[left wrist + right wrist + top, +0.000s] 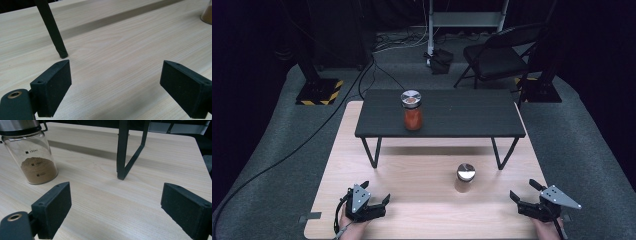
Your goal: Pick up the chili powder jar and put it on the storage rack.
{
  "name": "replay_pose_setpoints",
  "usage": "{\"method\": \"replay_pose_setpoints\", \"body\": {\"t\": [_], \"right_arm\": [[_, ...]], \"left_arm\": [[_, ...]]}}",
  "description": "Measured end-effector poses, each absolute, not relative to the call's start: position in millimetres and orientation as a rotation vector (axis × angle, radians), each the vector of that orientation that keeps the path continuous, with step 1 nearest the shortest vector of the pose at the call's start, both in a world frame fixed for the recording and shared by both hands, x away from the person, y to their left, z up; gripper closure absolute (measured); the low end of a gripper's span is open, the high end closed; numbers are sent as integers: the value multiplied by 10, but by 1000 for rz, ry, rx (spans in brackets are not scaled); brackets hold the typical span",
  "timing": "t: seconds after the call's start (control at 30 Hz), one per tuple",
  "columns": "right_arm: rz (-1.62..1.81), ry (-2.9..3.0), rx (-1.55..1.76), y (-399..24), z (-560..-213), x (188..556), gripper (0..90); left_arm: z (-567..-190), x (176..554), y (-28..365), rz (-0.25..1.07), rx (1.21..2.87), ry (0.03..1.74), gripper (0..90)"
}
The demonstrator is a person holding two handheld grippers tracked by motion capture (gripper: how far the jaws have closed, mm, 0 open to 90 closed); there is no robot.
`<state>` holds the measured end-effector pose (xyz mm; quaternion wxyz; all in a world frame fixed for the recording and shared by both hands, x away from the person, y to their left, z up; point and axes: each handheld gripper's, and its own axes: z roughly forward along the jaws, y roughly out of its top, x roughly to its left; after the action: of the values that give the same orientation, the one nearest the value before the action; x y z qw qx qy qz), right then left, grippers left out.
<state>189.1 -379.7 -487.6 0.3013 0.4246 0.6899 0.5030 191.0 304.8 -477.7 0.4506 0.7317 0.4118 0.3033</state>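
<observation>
Desk point(427, 210): pale wood, fine grain.
Low stand point(462, 112): black top and legs.
Jar on stand point(412, 111): clear glass, red contents, silver lid.
Jar on desk point(465, 178): clear glass, tan-brown powder, silver lid.
Left gripper point(377, 194) and right gripper point(523, 189): black, grey plates.
Floor point(272, 165): grey carpet.

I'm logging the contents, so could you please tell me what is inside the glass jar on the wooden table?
The glass jar holds brown powder filling roughly its lower third. Its metal lid covers the top, so nothing more can be told.
</observation>
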Motion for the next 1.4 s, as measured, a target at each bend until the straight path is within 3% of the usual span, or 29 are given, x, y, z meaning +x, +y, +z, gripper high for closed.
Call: {"method": "replay_pose_setpoints", "body": {"t": [1.4], "right_arm": [[1334,1829,1131,-3794,-4875,1889,89]], "left_arm": [[-4752,1917,3003,755,1830,1031,94]]}}
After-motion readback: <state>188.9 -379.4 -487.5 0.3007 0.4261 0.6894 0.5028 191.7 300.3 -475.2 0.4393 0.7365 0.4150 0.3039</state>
